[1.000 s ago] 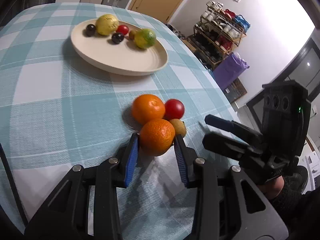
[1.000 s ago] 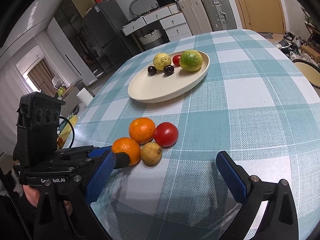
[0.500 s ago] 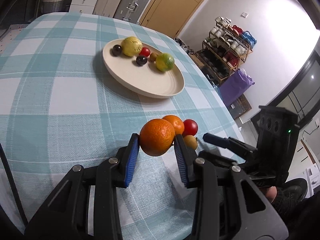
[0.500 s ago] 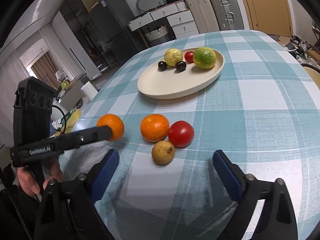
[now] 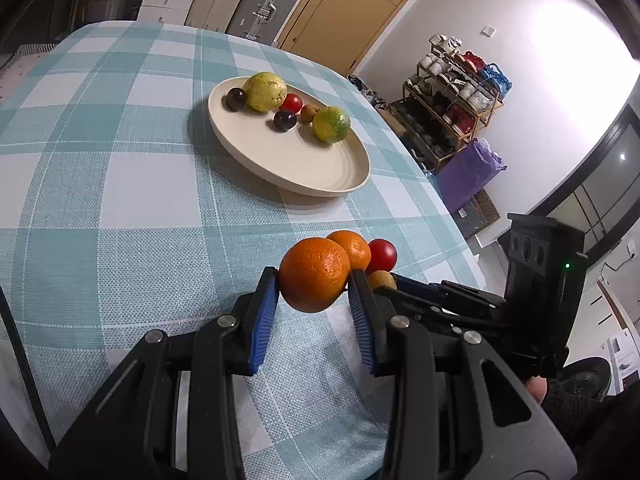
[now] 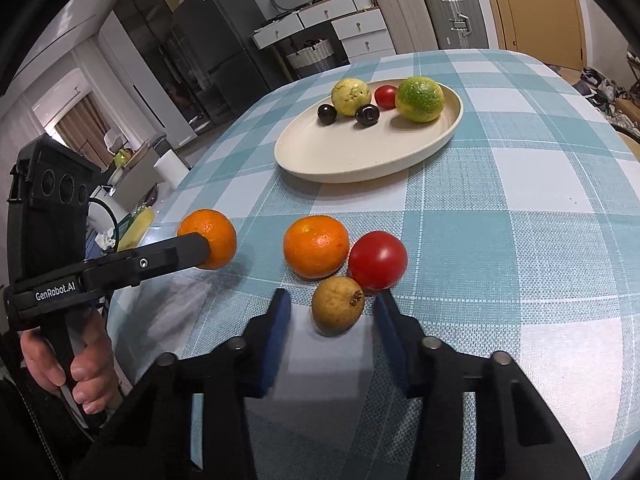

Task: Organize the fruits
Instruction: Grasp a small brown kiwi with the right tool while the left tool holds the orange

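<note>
My left gripper (image 5: 314,292) is shut on an orange (image 5: 313,274) and holds it above the table; it also shows in the right wrist view (image 6: 208,238). A second orange (image 6: 316,247), a red tomato (image 6: 377,260) and a small brown fruit (image 6: 337,311) lie together on the checked cloth. My right gripper (image 6: 330,312) is open, its jaws on either side of the brown fruit without touching it. A cream plate (image 6: 360,160) further back holds a yellow fruit (image 6: 351,96), a green citrus (image 6: 419,99), a small tomato and two dark plums.
The table's near edge runs just behind the left gripper (image 6: 120,264). A shoe rack (image 5: 456,100) and a purple bag (image 5: 468,172) stand on the floor past the table's right side. Suitcases and drawers stand behind the table.
The left gripper has lifted the orange off the table and away from the pile. The right gripper has moved in and narrowed around the brown fruit.
</note>
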Demonstrator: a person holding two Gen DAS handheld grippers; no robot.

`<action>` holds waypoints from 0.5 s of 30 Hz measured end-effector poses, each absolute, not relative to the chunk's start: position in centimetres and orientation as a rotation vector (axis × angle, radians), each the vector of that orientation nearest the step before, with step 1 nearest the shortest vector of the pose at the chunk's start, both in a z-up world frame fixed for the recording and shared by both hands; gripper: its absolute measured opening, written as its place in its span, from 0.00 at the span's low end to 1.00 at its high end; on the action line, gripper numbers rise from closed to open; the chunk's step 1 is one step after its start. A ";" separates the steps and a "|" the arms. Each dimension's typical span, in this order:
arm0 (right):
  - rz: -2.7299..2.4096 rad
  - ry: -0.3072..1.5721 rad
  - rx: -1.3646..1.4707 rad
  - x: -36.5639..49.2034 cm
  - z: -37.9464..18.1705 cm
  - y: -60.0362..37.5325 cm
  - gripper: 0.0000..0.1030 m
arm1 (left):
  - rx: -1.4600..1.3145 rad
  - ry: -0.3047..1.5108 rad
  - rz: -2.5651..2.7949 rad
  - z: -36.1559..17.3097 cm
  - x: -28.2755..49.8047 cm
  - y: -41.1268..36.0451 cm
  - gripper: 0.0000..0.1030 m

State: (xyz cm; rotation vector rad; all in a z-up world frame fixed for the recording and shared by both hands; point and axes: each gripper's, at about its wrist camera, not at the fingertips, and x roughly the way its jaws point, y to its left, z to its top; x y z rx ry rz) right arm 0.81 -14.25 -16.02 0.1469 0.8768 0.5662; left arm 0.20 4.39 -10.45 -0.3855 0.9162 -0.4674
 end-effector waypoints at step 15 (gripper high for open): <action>0.634 0.757 0.162 -0.8 -13.8 -14.9 0.27 | -0.396 0.889 -0.453 -9.3 1.3 4.7 0.32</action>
